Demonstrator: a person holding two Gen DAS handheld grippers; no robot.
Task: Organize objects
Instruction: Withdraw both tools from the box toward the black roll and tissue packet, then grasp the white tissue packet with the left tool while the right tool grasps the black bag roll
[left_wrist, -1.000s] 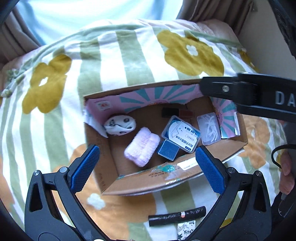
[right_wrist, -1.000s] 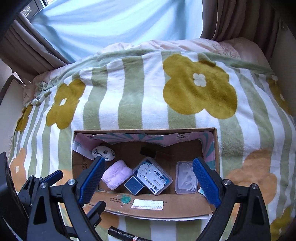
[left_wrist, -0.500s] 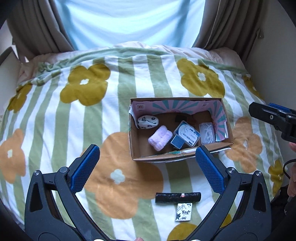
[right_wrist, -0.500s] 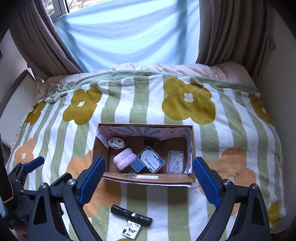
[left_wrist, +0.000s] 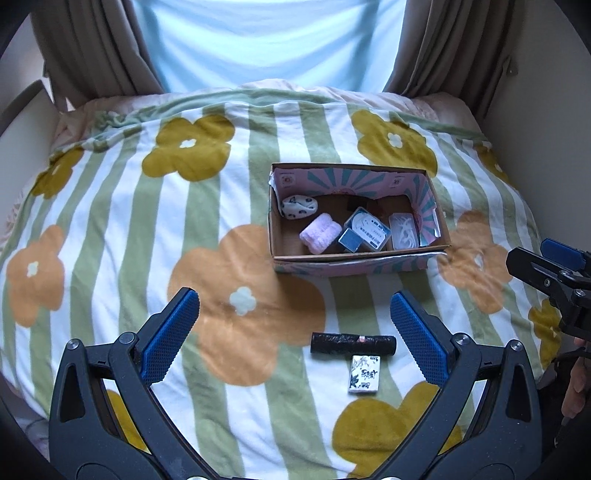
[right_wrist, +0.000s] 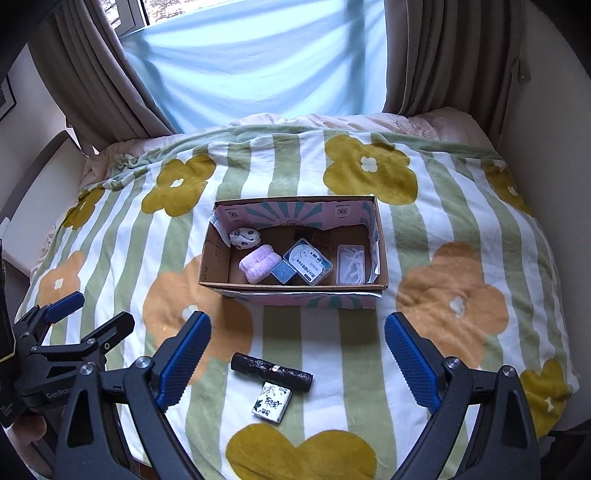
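Open cardboard box (right_wrist: 295, 286) on flowered striped blanket (right_wrist: 443, 221), holding spotted pouch (right_wrist: 243, 238), pink fuzzy roll (right_wrist: 258, 264), small blue square (right_wrist: 283, 272), labelled clear case (right_wrist: 308, 262), clear case of white picks (right_wrist: 351, 265). Nearer, outside the box: black roll (right_wrist: 271, 371) touching small patterned packet (right_wrist: 271, 401). Right gripper (right_wrist: 297, 354) raised above these, jaws spread wide, empty. Left gripper (left_wrist: 295, 334) likewise released, level with it, to its left.

Daylit window (right_wrist: 255, 62) (brown curtains (right_wrist: 99, 74) either side) behind flowered bedspread (right_wrist: 454, 206).
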